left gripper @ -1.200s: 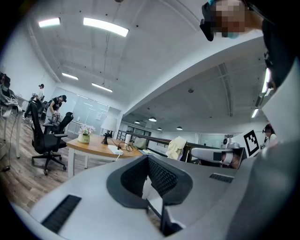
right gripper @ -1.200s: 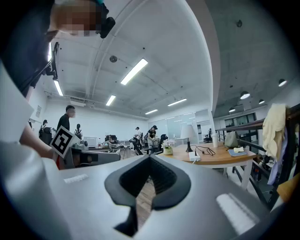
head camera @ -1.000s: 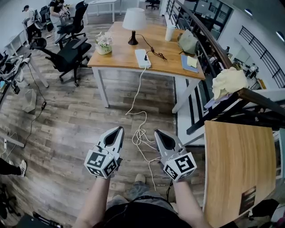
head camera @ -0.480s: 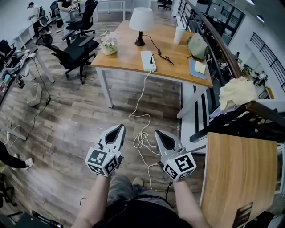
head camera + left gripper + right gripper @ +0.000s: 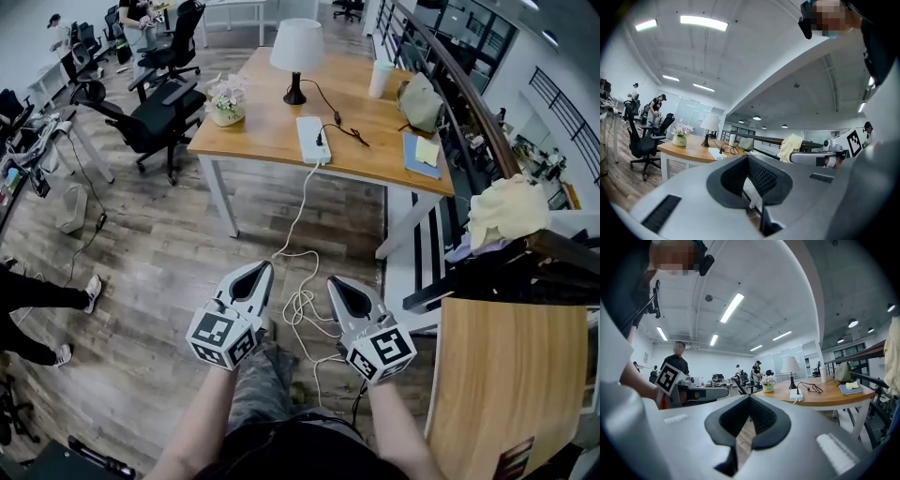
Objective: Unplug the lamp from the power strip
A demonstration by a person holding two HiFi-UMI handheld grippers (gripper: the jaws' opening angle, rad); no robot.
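Note:
The lamp point(image 5: 296, 47), with a white shade and dark base, stands at the far side of a wooden table point(image 5: 262, 131). Its black cord runs to a plug in the white power strip point(image 5: 311, 139) near the table's front edge. Both grippers hang low over the wooden floor, well short of the table. The left gripper point(image 5: 258, 270) and right gripper point(image 5: 336, 281) are shut with nothing in them. From the left gripper view the lamp point(image 5: 710, 123) is far ahead; the right gripper view shows lamp point(image 5: 791, 364) and strip point(image 5: 796, 395).
A white cable point(image 5: 302, 300) drops from the strip and coils on the floor between the grippers. On the table stand a flower pot point(image 5: 225, 101), cup point(image 5: 379, 79), bag point(image 5: 420, 101) and blue notebook point(image 5: 421, 154). Office chairs point(image 5: 155, 112) stand left; a railing and another wooden table point(image 5: 506, 375) right.
The view has shifted slightly and the table sits a little nearer. Both grippers stay shut and side by side. A person's legs have come into view at the left edge.

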